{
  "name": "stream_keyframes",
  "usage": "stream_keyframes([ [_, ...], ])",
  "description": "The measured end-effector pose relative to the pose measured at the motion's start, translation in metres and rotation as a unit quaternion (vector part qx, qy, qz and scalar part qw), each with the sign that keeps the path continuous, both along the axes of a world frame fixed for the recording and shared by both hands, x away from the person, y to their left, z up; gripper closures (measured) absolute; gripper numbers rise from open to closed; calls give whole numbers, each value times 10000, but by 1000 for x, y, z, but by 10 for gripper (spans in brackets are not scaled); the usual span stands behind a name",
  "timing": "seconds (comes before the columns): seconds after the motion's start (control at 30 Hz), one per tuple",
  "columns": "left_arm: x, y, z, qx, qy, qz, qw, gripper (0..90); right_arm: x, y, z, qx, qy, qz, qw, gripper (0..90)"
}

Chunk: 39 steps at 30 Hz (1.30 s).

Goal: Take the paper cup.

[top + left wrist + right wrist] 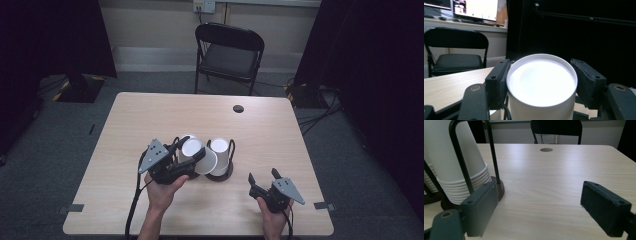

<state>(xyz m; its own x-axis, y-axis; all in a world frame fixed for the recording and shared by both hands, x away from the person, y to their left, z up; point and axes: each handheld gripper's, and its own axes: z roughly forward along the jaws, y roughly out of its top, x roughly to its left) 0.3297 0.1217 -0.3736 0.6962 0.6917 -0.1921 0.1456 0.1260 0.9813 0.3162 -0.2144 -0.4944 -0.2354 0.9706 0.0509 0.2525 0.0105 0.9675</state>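
Pale wooden counter (150, 120) with a round cable hole (238, 108); two cup holders' dark bases (220, 176) stand near its middle.

Matt white paper cup (541, 87), pale smooth wood-grain table (554, 177), thin black metal-wire cup holder (471, 157)

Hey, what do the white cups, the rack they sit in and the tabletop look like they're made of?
White cup held in the left gripper: likely paper, matte, with a thin rolled rim. The stack of cups shows the same layered rims. Rack: thin black rods, probably painted metal, on a dark round base, possibly wood. Table: pale wood grain with a smooth, slight sheen, probably laminate.
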Motion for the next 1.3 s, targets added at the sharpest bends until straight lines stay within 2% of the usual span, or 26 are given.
stream_keyframes([
  [0.07,-1,2,-2,35,18,65,10000,350,1,2,0,-58,41,-50,10000,149],
  [0.13,-3,6,-5,-6,97,82,9999,350,1,5,0,-127,1,34,9999,151],
  [0.17,-4,7,-9,-96,128,118,9998,350,1,7,0,-167,-21,94,9998,153],
  [0.2,-5,8,-12,-107,170,159,9997,350,0,11,0,-191,-37,290,9994,165],
  [0.27,-7,8,-18,-122,222,182,9995,350,0,12,0,-207,-27,359,9991,168],
  [0.3,-7,8,-22,-146,281,205,9993,351,-3,17,2,-104,2,637,9979,210],
  [0.33,-7,9,-24,-146,312,205,9992,351,-3,17,2,-104,2,637,9979,210],
  [0.37,-7,10,-27,-229,429,204,9986,351,-7,23,5,-39,-114,1001,9949,249],
  [0.43,-8,11,-29,-240,458,187,9985,351,-8,26,6,-29,-141,1100,9938,250],
  [0.47,-9,12,-30,-330,499,165,9981,351,-11,36,10,-42,-199,1404,9899,279],
  [0.5,-9,12,-30,-330,499,165,9981,351,-11,36,10,-42,-199,1404,9899,279],
  [0.6,-12,16,-33,-504,600,94,9969,351,-14,46,13,24,-285,1735,9844,312],
  [0.63,-13,18,-33,-592,617,8,9963,351,-16,52,15,44,-303,1969,9799,342],
  [0.73,-14,19,-34,-646,658,-23,9957,352,-19,58,16,107,-348,2300,9725,393],
  [0.77,-14,19,-34,-646,658,-23,9957,351,-19,58,16,107,-348,2300,9725,393],
  [0.8,-14,21,-35,-780,708,-82,9944,351,-20,61,18,98,-384,2430,9692,427],
  [0.83,-14,21,-35,-780,708,-82,9944,351,-21,62,19,105,-415,2490,9676,437],
  [0.87,-15,21,-35,-879,765,-156,9931,351,-22,64,20,92,-444,2533,9663,444],
  [0.93,-16,22,-35,-910,765,-170,9928,351,-22,65,21,85,-470,2567,9653,455],
  [0.97,-16,22,-35,-931,772,-176,9925,351,-24,68,23,71,-572,2682,9616,463],
  [1.0,-16,23,-35,-1034,812,-288,9909,351,-24,70,24,57,-595,2729,9602,465],
  [1.03,-16,23,-35,-1034,812,-288,9909,351,-24,70,24,57,-595,2729,9602,465],
  [1.1,-17,22,-36,-1155,863,-345,9890,351,-25,74,25,-43,-699,2807,9572,504],
  [1.13,-17,22,-38,-1151,799,-422,9892,350,-26,78,24,-79,-805,2925,9529,515],
  [1.2,-16,23,-41,-1255,896,-504,9868,351,-27,81,22,-62,-907,2989,9499,524],
  [1.3,-14,25,-46,-1259,969,-477,9861,351,-27,83,21,-95,-959,3022,9484,533],
])
